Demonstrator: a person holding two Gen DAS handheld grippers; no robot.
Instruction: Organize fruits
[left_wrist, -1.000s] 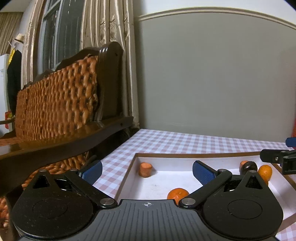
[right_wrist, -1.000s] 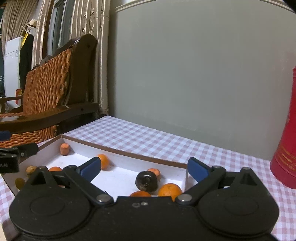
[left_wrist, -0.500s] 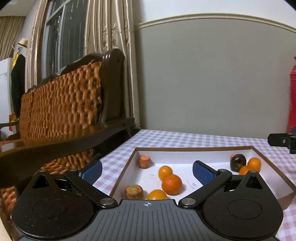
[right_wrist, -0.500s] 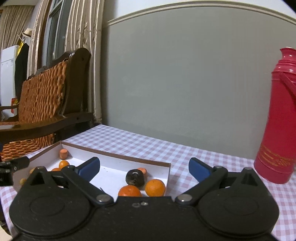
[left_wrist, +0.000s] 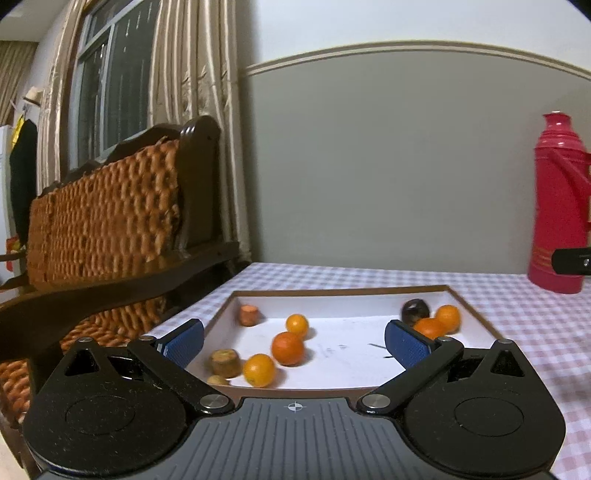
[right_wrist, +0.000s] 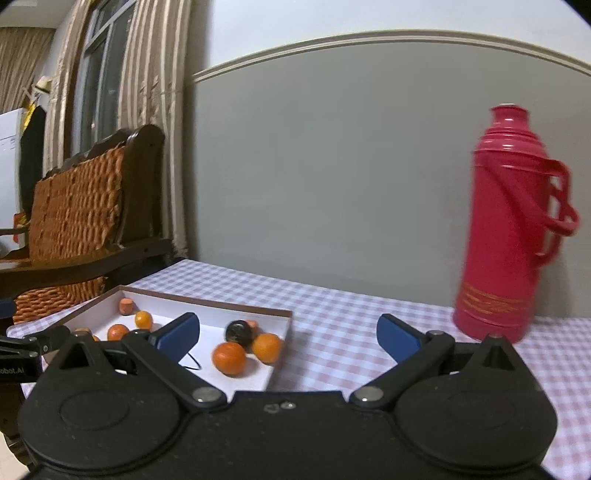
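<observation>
Am holding my left gripper (left_wrist: 294, 341) spread wide, grasping nothing, hovering over near edge of shallow box (left_wrist: 476, 314) on checked tablecloth (left_wrist: 535, 325). Am holding my right gripper (right_wrist: 286, 334) equally wide apart, empty, facing box's right wall. Oranges lying inside box: three (left_wrist: 288, 348) grouped toward left, two (right_wrist: 229, 358) sitting beside dark round fruit (right_wrist: 238, 331) in far right corner. Brownish chunks (left_wrist: 225, 363) resting along left wall. Red thermos (right_wrist: 511, 225) standing upright on cloth, well apart from box. Wicker bench (left_wrist: 103, 225) sitting beside table's left edge.
</observation>
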